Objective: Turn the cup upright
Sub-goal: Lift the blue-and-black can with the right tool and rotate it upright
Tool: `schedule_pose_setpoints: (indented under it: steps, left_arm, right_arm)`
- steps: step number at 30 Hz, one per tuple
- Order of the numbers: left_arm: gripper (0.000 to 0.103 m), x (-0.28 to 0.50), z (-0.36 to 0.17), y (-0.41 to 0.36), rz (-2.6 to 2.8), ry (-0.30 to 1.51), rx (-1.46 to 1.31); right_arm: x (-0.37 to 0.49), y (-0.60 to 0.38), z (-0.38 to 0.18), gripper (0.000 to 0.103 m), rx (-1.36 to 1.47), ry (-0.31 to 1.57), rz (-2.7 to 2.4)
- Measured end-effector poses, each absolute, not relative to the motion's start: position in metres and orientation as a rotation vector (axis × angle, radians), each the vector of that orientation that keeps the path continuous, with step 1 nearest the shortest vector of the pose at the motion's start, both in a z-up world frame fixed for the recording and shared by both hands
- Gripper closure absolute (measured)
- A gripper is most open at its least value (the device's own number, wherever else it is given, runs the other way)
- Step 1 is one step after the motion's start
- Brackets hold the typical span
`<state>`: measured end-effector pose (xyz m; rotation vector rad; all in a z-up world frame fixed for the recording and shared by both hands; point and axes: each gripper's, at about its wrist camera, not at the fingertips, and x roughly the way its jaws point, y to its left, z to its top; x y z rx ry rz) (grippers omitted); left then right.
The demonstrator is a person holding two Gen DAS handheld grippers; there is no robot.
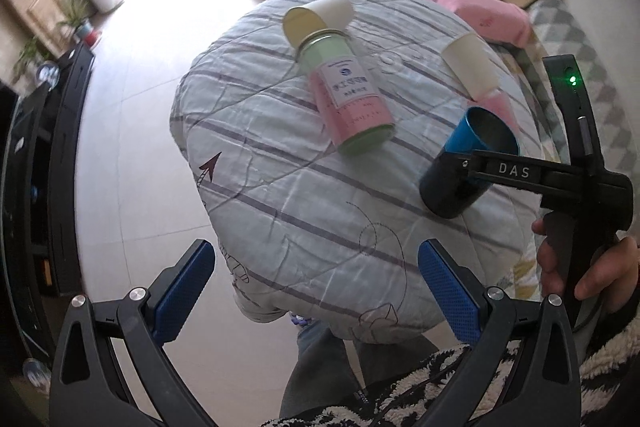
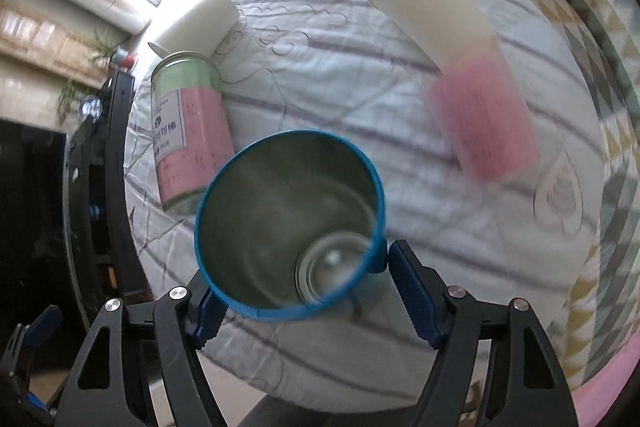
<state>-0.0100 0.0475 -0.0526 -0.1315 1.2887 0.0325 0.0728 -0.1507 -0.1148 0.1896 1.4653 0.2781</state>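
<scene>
**A:** What does the left wrist view show?

**B:** The left claw (image 1: 316, 287) is spread wide with nothing between its blue pads, held over the near edge of a round table (image 1: 280, 195) covered in a pale striped quilt. The blue cup (image 1: 468, 163) is at the table's right side, gripped by the right claw (image 1: 464, 175), whose black arm reaches in from the right. The cup is tilted, its open mouth facing up and away, its dark base low against the quilt.

**A:** What else is on the quilt?

**B:** A pink and green tin (image 1: 346, 91) lies on its side mid-table, with a white paper cup (image 1: 316, 15) lying just behind it. A pink and white cup (image 1: 478, 75) lies just beyond the blue cup. The person's right hand (image 1: 580, 267) holds the gripper handle at the right edge.

**A:** And the right wrist view?

**B:** The right claw (image 2: 300, 291) is closed partway around the blue cup (image 2: 288, 223), one pad on each side of its wall near the base. The cup's mouth faces the camera, showing its steel inside and round bottom. It sits over the quilt-covered table (image 2: 400, 227). Whether the base touches the quilt, I cannot tell here.

**A:** The other things?

**B:** The tin (image 2: 188, 131) lies left of the cup, the white paper cup (image 2: 196, 27) touching its far end. The pink and white cup (image 2: 460, 79) lies to the upper right, blurred.
</scene>
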Motion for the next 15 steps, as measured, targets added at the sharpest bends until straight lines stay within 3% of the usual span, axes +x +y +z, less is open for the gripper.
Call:
schedule_pose_setpoints:
  steps: [9, 15]
  left_arm:
    - [0.0, -0.018, -0.044, 0.046, -0.035, 1.27, -0.099]
    - [0.0, -0.019, -0.044, 0.046, -0.042, 1.267, -0.11]
  right_arm:
    - [0.045, -0.168, -0.106, 0.031, 0.341, 1.51, 0.238]
    - [0.034, -0.164, -0.109, 0.031, 0.27, 1.609, 0.256]
